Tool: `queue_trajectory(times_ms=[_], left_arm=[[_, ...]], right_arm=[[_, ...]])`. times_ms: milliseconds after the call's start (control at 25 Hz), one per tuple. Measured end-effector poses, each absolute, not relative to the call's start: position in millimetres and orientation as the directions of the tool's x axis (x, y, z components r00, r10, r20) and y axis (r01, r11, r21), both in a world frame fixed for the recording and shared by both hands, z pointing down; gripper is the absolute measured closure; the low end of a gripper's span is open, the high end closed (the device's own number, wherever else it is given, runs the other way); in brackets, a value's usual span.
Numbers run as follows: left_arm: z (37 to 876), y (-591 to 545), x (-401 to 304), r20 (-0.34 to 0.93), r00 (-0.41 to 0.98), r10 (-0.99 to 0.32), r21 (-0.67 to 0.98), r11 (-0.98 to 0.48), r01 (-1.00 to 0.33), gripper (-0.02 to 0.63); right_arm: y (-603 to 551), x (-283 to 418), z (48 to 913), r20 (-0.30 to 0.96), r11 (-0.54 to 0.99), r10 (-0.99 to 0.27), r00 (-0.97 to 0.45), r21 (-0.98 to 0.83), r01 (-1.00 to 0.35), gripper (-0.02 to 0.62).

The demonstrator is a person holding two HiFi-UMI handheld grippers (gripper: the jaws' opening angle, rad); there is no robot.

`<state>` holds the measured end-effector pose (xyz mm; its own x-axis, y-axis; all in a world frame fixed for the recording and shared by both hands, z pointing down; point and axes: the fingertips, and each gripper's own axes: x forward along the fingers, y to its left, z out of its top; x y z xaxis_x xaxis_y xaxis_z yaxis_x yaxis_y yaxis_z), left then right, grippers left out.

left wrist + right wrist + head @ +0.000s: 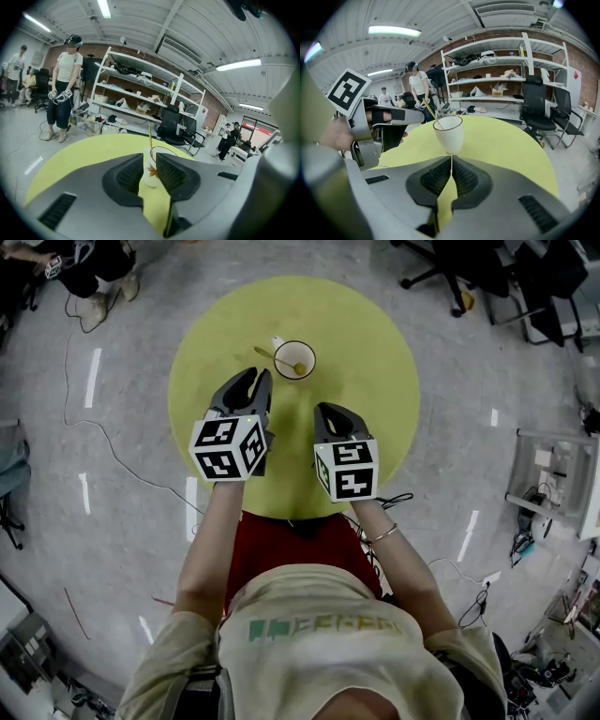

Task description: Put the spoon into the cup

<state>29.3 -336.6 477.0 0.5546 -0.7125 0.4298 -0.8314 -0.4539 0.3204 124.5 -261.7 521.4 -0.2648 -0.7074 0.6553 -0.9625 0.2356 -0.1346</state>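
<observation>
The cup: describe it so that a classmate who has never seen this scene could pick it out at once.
Find the round yellow-green table, the biggest coloured shape in the head view. Near its far edge stands the cup, white with a thin dark rim. It is the only vessel on the table, and a yellow spoon leans in it with the handle sticking out.

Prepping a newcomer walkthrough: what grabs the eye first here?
The round yellow-green table dominates the head view. A white cup stands near its far edge, with a yellow spoon already leaning inside it. Nearer the person, the left tool and right tool hover side by side over the table, both empty.
</observation>
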Motion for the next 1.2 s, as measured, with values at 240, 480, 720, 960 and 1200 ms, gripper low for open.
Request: queue_trajectory(times_ms=[240, 480, 720, 960, 1200], left_arm=[[480.0, -316.0, 20.5, 0.44, 0.556, -0.705, 0.316, -0.458, -0.831, 0.515], [477.7, -293.3, 10.1, 0.451, 0.561, -0.694, 0.292, -0.479, -0.828, 0.543], [478.8, -268.7, 3.2, 0.464, 0.57, -0.679, 0.279, -0.498, -0.821, 0.56], [473.9, -247.5, -10.8, 0.458, 0.58, -0.674, 0.277, -0.512, -0.813, 0.569], [465.2, -229.4, -17.8, 0.452, 0.593, -0.667, 0.26, -0.537, -0.802, 0.571]], right_arm=[[-247.3, 115.9, 519.2, 0.65, 0.235, -0.713, -0.262, -0.13, -0.963, 0.558], [-230.6, 107.0, 513.4, 0.644, 0.223, -0.723, -0.25, -0.125, -0.967, 0.558], [-211.8, 100.8, 510.3, 0.64, 0.212, -0.731, -0.236, -0.117, -0.97, 0.558], [-195.4, 91.8, 501.8, 0.628, 0.193, -0.748, -0.213, -0.102, -0.976, 0.558], [-179.4, 89.9, 490.6, 0.614, 0.174, -0.766, -0.191, -0.089, -0.981, 0.558]])
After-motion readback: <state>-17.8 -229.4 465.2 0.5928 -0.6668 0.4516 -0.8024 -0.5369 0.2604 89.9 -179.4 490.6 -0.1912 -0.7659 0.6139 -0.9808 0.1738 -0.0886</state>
